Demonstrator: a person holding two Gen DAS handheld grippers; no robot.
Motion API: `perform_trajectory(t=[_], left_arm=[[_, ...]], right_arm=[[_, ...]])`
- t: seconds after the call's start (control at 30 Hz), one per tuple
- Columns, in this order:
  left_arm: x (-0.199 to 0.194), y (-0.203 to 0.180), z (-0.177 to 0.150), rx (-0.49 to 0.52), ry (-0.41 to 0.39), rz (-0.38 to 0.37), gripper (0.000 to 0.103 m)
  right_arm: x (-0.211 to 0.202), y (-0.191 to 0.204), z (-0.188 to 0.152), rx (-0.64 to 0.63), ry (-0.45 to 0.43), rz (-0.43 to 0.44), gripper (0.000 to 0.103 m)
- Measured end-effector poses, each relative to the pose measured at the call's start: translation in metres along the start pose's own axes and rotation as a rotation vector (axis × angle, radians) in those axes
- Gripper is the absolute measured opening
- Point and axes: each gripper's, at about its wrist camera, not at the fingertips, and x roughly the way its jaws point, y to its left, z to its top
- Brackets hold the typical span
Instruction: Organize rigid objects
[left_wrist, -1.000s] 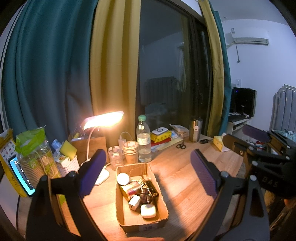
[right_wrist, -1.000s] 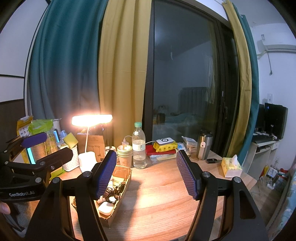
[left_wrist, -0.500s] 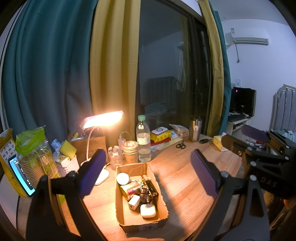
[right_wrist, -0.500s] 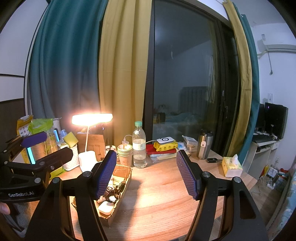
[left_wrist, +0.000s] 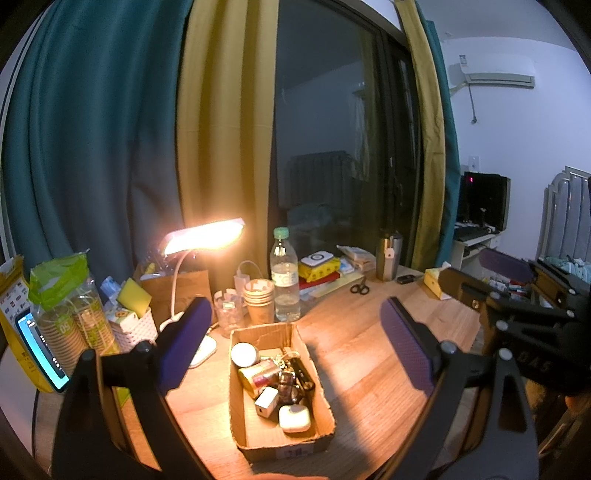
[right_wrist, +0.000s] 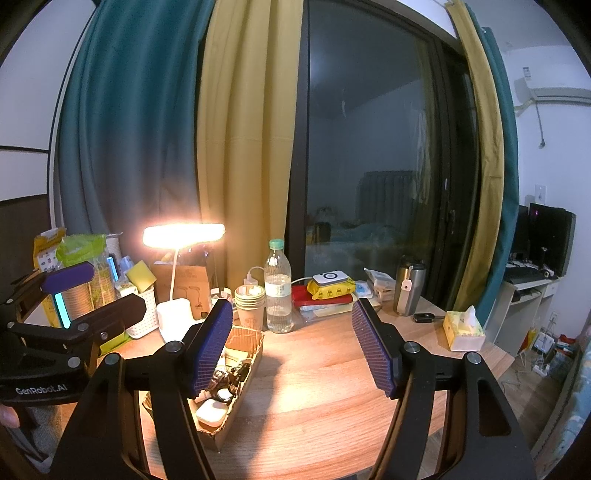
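Almost no change against the earlier views, so no progress to read: both tongs, left tongs (left_wrist: 291, 338) and right tongs (right_wrist: 293, 345), spread wide and empty above the counter (left_wrist: 373, 354); small rigid items piled in the cardboard box (left_wrist: 325, 410), long axis near-to-far, left of centre.

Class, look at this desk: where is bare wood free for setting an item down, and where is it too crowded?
Free: the wood right of the cardboard box, forward of the scissors and tissue box. Crowded: the back edge around the water bottle, paper cups and lamp, and the left corner.
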Motion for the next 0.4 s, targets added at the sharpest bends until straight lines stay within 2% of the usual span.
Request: perform_trajectory(t=[0.4], left_arm=[[0.0020,-0.0030,-0.0036,-0.006,0.012,0.000,0.094]], right_arm=[[-0.0029,0.0002,-0.0046,0.001,0.008,0.002,0.070]])
